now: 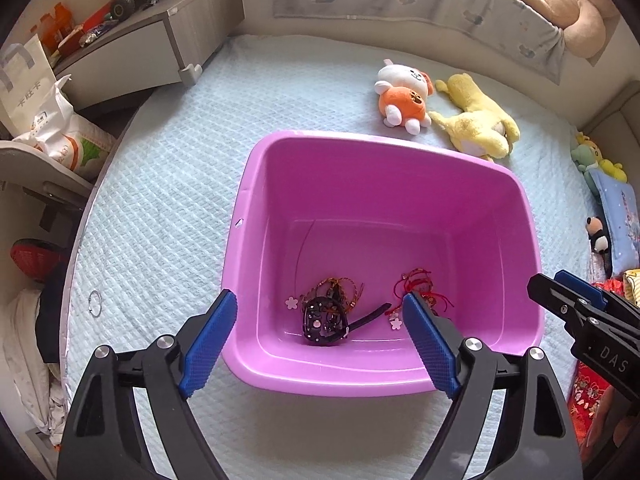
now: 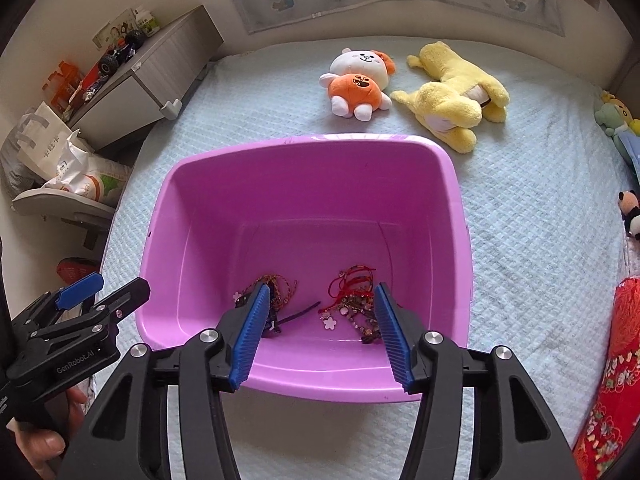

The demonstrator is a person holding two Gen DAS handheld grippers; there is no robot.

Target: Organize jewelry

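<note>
Both grippers hover over the near rim of the purple bin [image 1: 384, 380] on the bed, pads apart and empty: left gripper [image 1: 320, 336], right gripper [image 2: 320, 328]. Two jewelry heaps lie on the bin's floor, dark bracelets [image 1: 326, 316] beside red cords [image 2: 352, 296]. This looks like the drop-off step finishing; next, find any jewelry outside the bin.

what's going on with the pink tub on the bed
A person holds a gripper in each hand above a purple-pink tub on the bed. Two small heaps of jewelry lie on its floor: a dark bracelet bundle and a red cord bundle. The left gripper and right gripper both have open jaws with nothing gripped.
</note>
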